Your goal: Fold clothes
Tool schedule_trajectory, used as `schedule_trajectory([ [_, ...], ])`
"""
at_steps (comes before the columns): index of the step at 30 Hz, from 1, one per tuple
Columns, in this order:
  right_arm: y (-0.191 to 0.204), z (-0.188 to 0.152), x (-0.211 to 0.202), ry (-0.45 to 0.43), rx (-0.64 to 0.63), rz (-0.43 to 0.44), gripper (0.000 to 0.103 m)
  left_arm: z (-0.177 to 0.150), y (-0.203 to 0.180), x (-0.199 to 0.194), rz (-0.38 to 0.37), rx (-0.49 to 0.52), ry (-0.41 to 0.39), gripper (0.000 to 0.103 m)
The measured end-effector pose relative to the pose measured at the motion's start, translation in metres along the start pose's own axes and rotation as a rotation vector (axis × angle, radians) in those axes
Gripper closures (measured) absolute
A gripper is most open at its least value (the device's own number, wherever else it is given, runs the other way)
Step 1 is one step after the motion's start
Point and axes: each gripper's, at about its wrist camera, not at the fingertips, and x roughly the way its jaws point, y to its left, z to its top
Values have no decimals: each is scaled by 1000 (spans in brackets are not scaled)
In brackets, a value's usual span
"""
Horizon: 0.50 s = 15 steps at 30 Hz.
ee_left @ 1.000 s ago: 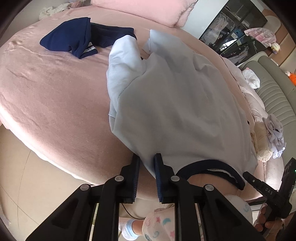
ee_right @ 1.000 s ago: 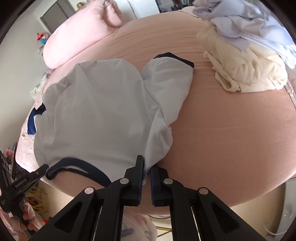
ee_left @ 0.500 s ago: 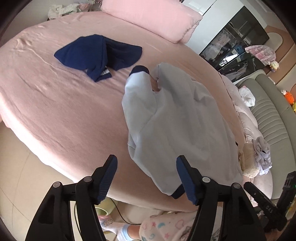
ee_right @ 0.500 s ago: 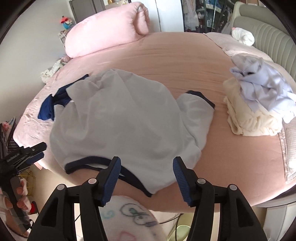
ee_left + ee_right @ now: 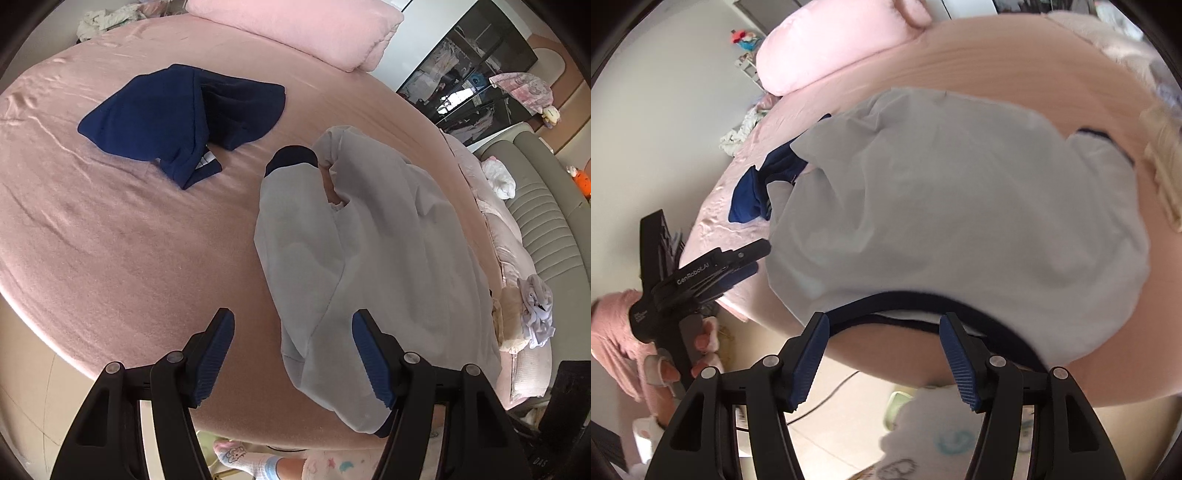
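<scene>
Grippers come first, both held low over the near edge of the round pink bed [image 5: 110,236]. The left gripper [image 5: 293,354] has its blue pads spread apart with nothing pinched between them; the pale grey shirt's [image 5: 369,258] lower corner lies on the sheet beyond the gap, nearer the right-hand pad, untouched by either. The right gripper [image 5: 884,354] is released as well, its jaws opening a little wider at this moment, and the shirt's dark navy neckband [image 5: 897,301] curves across just beyond the fingertips, apart from both pads (this view is blurred, so finer detail is lost). Off to that camera's left, a hand [image 5: 683,354] grips the handle of the other gripper beside the bed's rim.

Further in, the shirt spreads flat and rumpled across the bed's near right portion, one navy-cuffed sleeve [image 5: 291,158] pointing away toward the middle. Past it, well apart, a crumpled navy garment [image 5: 177,118] lies on the sheet. A heap of cream and lilac clothes [image 5: 532,314] sits at the bed's right edge. Farthest back, a long pink pillow [image 5: 295,29] runs along the far side.
</scene>
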Motion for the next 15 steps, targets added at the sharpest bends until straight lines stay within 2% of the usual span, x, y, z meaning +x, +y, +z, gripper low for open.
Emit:
schedule_trajectory([
  [3,-5,0,16,36,93,60,41,10,7,8,-42,-28,8,39],
  [9,-6,2,36,32,152,64,41,30,21,26,-131,-105,37,39],
  [12,-8,4,43,31,175,52,41,34,22,33,-165,-98,57,39],
  [15,-8,6,46,13,189,53,41,36,18,34,-159,-76,59,39],
])
